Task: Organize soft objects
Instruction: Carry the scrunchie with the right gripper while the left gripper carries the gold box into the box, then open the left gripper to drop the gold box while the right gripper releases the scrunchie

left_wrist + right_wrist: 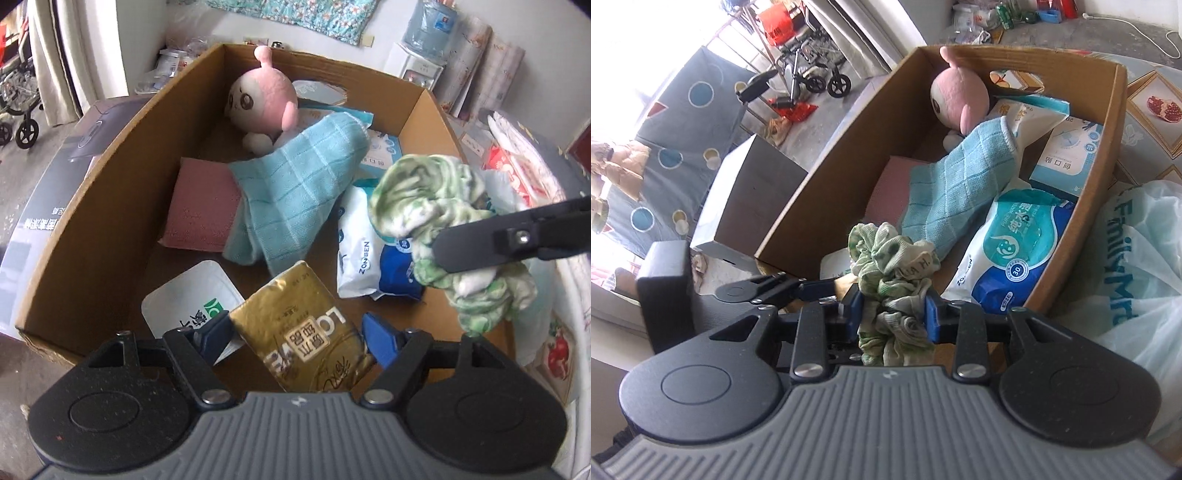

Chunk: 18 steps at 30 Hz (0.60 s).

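Observation:
My left gripper is shut on a gold tissue pack and holds it over the near end of the cardboard box. My right gripper is shut on a crumpled green and white cloth, held above the box's near right side; the cloth also shows in the left wrist view. In the box lie a pink plush toy, a light blue towel, a pink sponge pad and a wet wipes pack.
A white lidded pack lies at the box's near end, a blue-white mask box at its far right. A plastic bag lies right of the box, a dark carton left of it. A wheelchair stands beyond.

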{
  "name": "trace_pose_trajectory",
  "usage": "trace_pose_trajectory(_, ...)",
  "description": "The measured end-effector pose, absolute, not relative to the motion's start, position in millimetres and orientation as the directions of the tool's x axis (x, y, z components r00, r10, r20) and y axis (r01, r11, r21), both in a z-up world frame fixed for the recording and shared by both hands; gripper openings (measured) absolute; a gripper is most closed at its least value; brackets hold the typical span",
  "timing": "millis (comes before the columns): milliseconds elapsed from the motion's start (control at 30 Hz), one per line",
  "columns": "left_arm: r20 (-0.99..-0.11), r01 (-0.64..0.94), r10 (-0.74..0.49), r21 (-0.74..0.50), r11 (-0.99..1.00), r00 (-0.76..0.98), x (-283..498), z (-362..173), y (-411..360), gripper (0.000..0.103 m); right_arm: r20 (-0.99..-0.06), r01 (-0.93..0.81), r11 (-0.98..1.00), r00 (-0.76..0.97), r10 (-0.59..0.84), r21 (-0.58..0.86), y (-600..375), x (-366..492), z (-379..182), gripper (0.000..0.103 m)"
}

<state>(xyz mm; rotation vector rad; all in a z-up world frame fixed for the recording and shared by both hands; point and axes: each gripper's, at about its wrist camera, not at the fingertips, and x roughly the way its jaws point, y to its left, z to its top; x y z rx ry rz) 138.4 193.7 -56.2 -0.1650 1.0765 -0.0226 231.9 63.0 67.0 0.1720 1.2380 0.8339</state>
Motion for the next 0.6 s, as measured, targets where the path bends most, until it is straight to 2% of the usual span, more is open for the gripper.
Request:
trace_pose_trajectory(300,-0.881,-0.072,-0.101,-0.15,0.986,0.462,135.2,-52.0,195.8,0.079,-0.773,-0.463,0.711,0.082,0.629,0.53,68.4,240.5,59.9,0.034)
trace_pose_trajectory(600,-0.82,-0.12,-0.045,-0.138,0.983,0.571,106.5,-26.5,207.8,0.073,-0.781,-0.47,0.712,0.073,0.62,0.521,77.3,241.8,58.7,0.034)
